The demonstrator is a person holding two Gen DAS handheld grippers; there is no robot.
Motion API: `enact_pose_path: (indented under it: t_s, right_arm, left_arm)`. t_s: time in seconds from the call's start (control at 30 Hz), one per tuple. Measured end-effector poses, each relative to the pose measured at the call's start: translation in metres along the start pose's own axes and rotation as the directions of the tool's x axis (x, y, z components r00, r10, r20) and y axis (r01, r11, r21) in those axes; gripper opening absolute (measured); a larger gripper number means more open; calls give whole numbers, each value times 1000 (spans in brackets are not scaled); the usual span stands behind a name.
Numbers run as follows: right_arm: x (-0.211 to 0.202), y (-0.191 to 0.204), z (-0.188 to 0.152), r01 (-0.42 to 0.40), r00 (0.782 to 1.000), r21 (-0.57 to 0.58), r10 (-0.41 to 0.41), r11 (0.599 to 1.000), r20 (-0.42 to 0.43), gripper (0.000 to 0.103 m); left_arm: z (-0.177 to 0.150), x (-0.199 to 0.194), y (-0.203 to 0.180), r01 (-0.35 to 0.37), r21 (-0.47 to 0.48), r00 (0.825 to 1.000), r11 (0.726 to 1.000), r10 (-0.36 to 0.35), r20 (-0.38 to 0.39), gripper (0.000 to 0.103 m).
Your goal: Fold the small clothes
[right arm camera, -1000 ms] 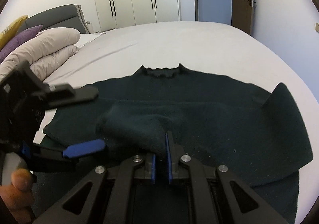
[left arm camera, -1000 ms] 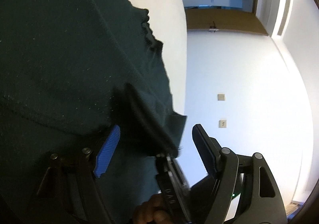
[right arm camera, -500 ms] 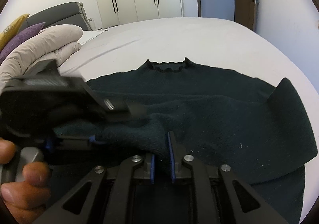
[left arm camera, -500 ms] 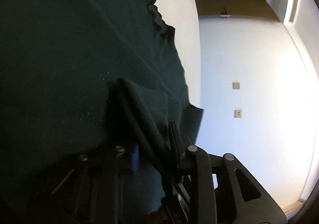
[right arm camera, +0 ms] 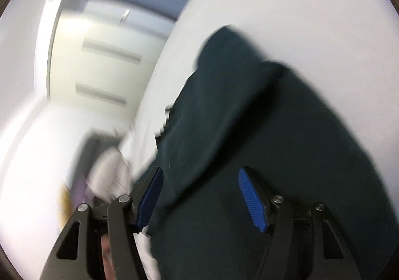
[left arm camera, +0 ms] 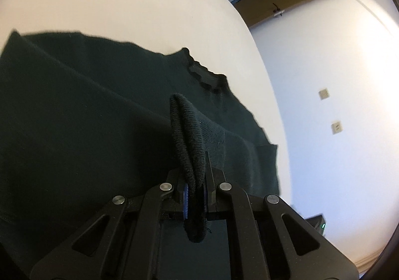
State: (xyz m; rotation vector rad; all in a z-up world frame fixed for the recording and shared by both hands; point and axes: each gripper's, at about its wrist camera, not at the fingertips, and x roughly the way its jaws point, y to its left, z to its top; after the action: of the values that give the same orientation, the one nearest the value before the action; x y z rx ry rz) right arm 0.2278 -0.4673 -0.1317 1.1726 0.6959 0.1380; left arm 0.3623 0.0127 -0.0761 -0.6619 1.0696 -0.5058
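Right claw (right arm camera: 199, 195) released, left claw (left arm camera: 194, 195) pinching sweater (left arm camera: 74, 118)

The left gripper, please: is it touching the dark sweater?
Touching. The left wrist view shows the left gripper shut on a fold of the sweater.

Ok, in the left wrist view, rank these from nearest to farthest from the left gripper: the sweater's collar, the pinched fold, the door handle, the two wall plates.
1. Pinched fold: clamped in the left gripper, sticking up.
2. Collar: straight ahead, flat on the bed.
3. Wall plates: on the right; too close to each other to rank.
4. Door handle: top, farthest.
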Motion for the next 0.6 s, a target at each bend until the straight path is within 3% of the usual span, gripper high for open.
enact_pose_path:
  t_s: [0.1,0.3,0.4,0.6]
  right_arm:
    - [-4,-18,17,-99,994,138,91,985,64,66]
    - [18,-15,33,-106,994,199,97,974,51,66]
    - [20,-18,45,-137,988,226,116,964,103,66]
    - [15,-36,71,-230,963,287,176,930,202,62]
  left_arm:
    - [-3,3,3,-35,27,999,999,35,-7,6]
    - [-10,5,17,-48,17,999,999,48,-17,7]
    - [-20,-11,24,-61,28,998,998,62,-28,7]
    - [-23,-3,30,-42,1,999,999,42,-21,7]
